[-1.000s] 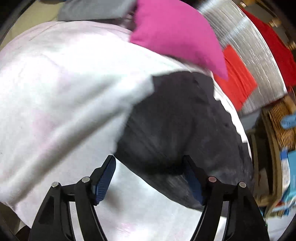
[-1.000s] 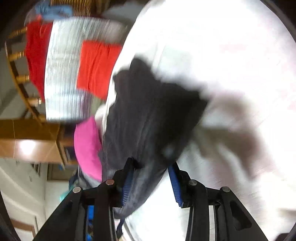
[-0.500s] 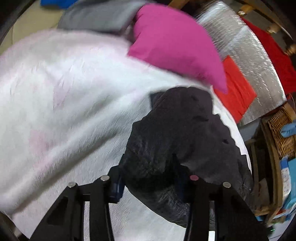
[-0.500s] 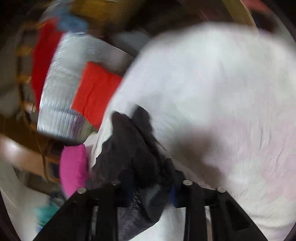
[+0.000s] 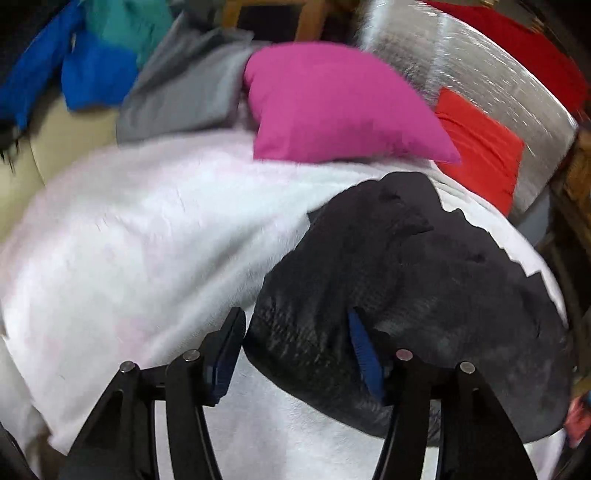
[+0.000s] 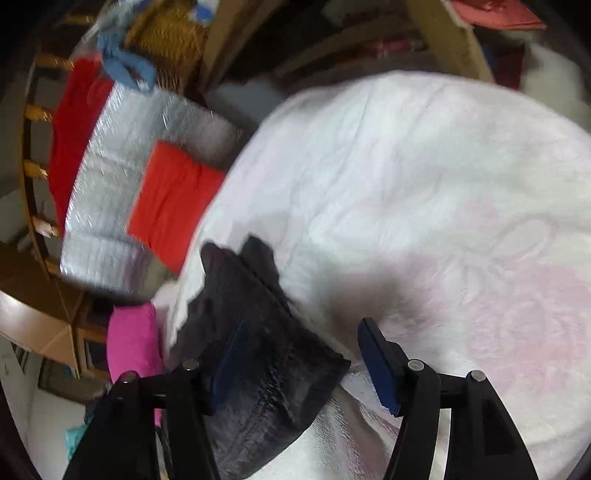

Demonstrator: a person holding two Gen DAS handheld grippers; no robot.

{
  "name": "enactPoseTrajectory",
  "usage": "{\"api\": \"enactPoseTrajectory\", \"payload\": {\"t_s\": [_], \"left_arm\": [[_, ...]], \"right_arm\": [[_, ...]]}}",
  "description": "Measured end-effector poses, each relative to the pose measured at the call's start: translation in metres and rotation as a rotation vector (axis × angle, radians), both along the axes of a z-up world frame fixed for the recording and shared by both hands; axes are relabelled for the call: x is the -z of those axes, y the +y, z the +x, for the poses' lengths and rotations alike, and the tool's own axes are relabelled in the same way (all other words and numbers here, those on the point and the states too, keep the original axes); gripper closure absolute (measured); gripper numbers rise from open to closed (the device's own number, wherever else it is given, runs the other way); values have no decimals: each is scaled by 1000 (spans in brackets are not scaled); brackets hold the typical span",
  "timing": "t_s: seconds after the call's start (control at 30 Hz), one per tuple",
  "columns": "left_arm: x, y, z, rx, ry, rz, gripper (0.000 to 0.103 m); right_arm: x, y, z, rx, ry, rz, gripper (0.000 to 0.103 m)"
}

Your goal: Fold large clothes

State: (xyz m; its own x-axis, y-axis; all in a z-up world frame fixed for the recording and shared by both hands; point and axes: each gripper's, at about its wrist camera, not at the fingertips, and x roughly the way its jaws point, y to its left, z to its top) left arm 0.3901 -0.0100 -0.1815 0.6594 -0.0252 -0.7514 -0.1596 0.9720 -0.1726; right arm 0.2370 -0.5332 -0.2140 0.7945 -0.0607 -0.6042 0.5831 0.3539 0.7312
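A black garment lies bunched on a white fleecy blanket. My left gripper hovers over its near edge with the jaws opening. The cloth sits between the pads and drapes over the right fingertip, and the left pad stands at its edge without pressing. In the right wrist view the same black garment lies folded on the blanket. My right gripper is opening too: the cloth rests against the left finger, and a clear gap separates it from the right pad.
A pink pillow lies just behind the garment. A red cloth lies on a silver foil sheet at the right. Grey and blue clothes are heaped at the back left. Wooden furniture and a wicker basket stand beyond the blanket.
Half a second ago both grippers were pinched on the black garment. Now both sets of jaws have spread apart, and both have lifted and pulled back a little from the cloth.
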Motion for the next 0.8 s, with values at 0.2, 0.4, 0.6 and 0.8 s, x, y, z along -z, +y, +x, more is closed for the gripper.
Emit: {"api": "enactPoseTrajectory", "payload": {"t_s": [0.2, 0.4, 0.6, 0.8], "left_arm": [[-26, -8, -35, 38, -151, 138, 38], [-40, -11, -56, 67, -242, 184, 36], [-42, -8, -55, 63, -244, 180, 35], [-41, -17, -53, 73, -242, 186, 35]], "right_arm": [[-40, 34, -13, -40, -84, -215, 37], [-55, 79, 8, -170, -93, -341, 38], [-46, 104, 30, -244, -73, -340, 39], [-37, 122, 51, -324, -54, -337, 51]]}}
